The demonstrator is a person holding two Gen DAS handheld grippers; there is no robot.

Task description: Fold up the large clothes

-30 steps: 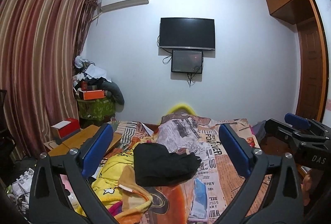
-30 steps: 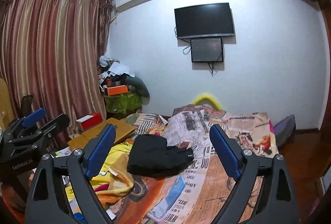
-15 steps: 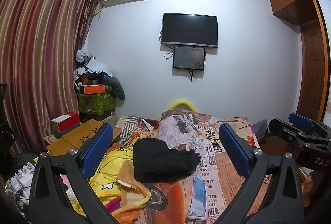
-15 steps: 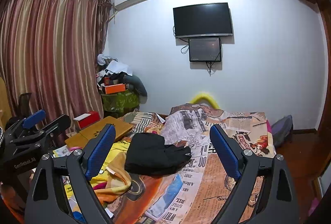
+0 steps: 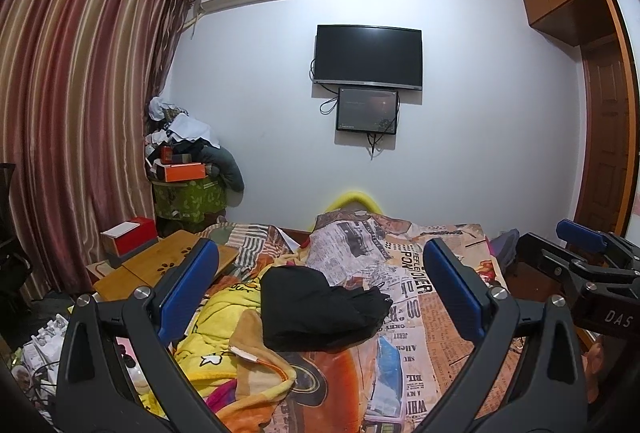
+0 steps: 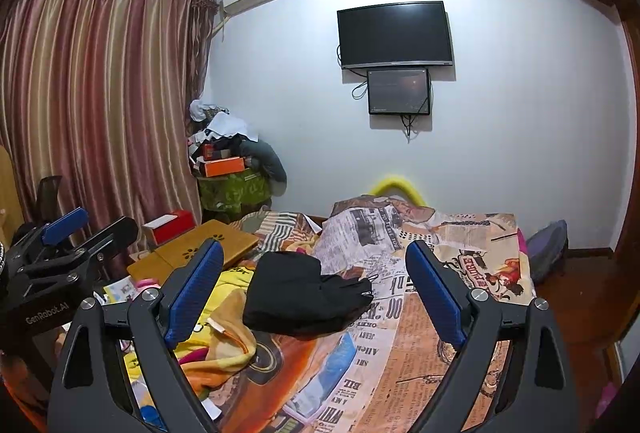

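Both claws, left claw (image 5: 320, 297) and right claw (image 6: 316, 291), are spread wide and empty above the bed (image 5: 436, 345), so I'd come down on opposite edges of that black garment (image 5: 316, 309) first.

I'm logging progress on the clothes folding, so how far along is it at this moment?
Barely begun, by the look of it. Done: nothing shows as folded; the black garment lies in a rumpled heap on the newspaper-print bedspread. In hand: nothing; the left gripper and right gripper are both open and empty, held above the bed. Left: picking up, spreading and folding that garment. The yellow blanket beside it is also unfolded.
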